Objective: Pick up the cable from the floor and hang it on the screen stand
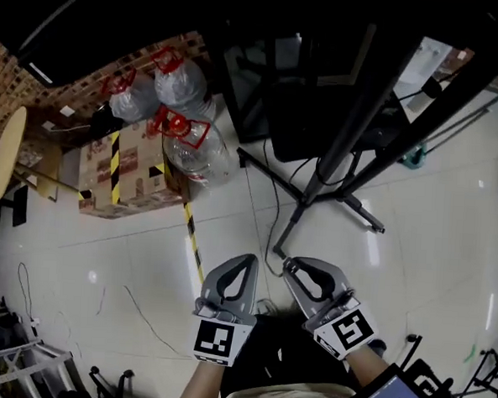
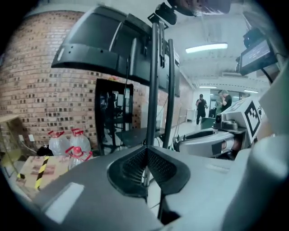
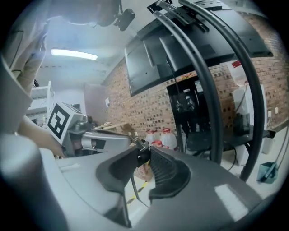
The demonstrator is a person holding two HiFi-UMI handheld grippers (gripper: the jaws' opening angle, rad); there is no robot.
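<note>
White glossy floor tiles and a red brick wall (image 2: 40, 90) bounded the work area, with the black metal screen stand (image 1: 344, 149) at its centre. One end of the thin black cable (image 3: 134, 185) was off the floor. The right gripper (image 3: 143, 151) had its jaws closed on the cable's small dark plug, and the lead dropped away below them. The left gripper (image 2: 146, 151) had its jaws drawn together at the tips with nothing between them, and it sat just beside the right one on the near side of the stand. In my judgement the step in hand was the carry up to the stand. The grip was on the plug only, so a steady lift was advisable. The free left gripper could open and take the slack, which would stop the lead catching under the stand's legs. A crossbar or bracket on the stand looked a sounder hanging point than a bare upright. Only the right gripper view showed the pinch on the plug. Only the head view showed the lead trailing over the tiles to the foot of the stand, and the clear plastic water bottles with red caps (image 1: 185, 140) to the left of the stand. The left gripper view showed the stand's uprights straight ahead and two persons (image 2: 201, 106) well beyond it.
</note>
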